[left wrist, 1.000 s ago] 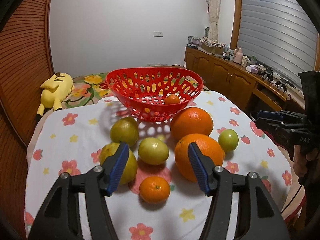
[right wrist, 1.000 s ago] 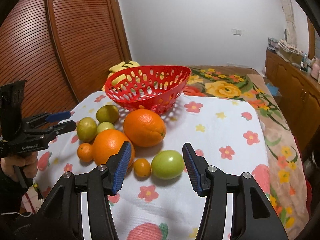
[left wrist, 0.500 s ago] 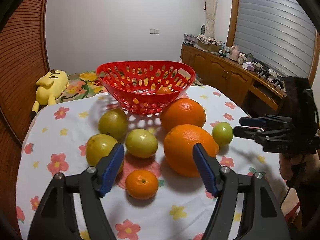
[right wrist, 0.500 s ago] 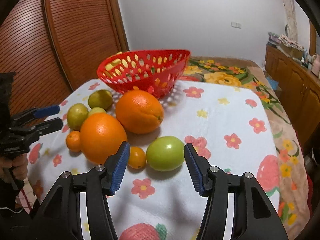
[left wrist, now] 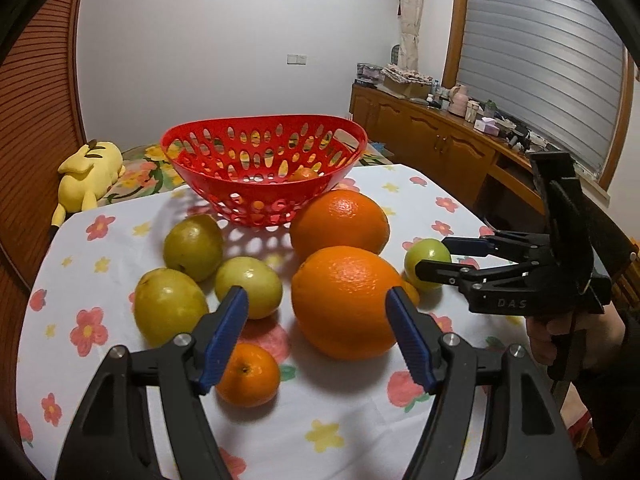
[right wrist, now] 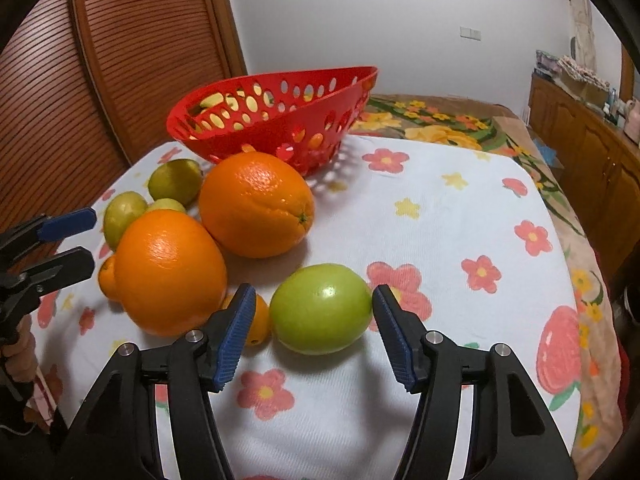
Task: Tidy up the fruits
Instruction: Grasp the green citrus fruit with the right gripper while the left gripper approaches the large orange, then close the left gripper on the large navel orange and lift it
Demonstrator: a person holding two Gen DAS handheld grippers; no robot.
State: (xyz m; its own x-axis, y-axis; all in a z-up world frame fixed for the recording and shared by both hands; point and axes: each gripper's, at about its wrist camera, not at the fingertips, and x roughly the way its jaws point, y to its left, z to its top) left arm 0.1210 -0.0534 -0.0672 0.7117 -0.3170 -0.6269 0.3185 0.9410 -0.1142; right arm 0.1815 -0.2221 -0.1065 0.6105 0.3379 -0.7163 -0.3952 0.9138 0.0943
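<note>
- Right tongs (right wrist: 314, 328) straddle the green fruit (right wrist: 320, 308) on the counter (right wrist: 460, 220); jaws opening, pads either side w/ a sliver of gap, not pressing yet. Prob. widening to clear the fruit's width before closing on it.
- Small orange fruit (right wrist: 258, 320) sits touching the green one's left side, right behind the left pad; tight spot, pad could nudge it.
- Left tongs (left wrist: 316, 332) hang open, nothing gripped, above the counter in front of the near big orange (left wrist: 346, 302); small mandarin (left wrist: 248, 376) just beside the left pad. Looks like lining up for the orange, but can't tell for sure.
- Red basket (left wrist: 264, 160) at the back of the counter, upright, one small orange thing inside; likely the drop spot, so loose fruit is clustered in front of it.
- Green fruit is slightly oval: long axis runs roughly across the right wrist view, i.e. along the gap between the pads. Stem end not visible, can't say which way it points.
</note>
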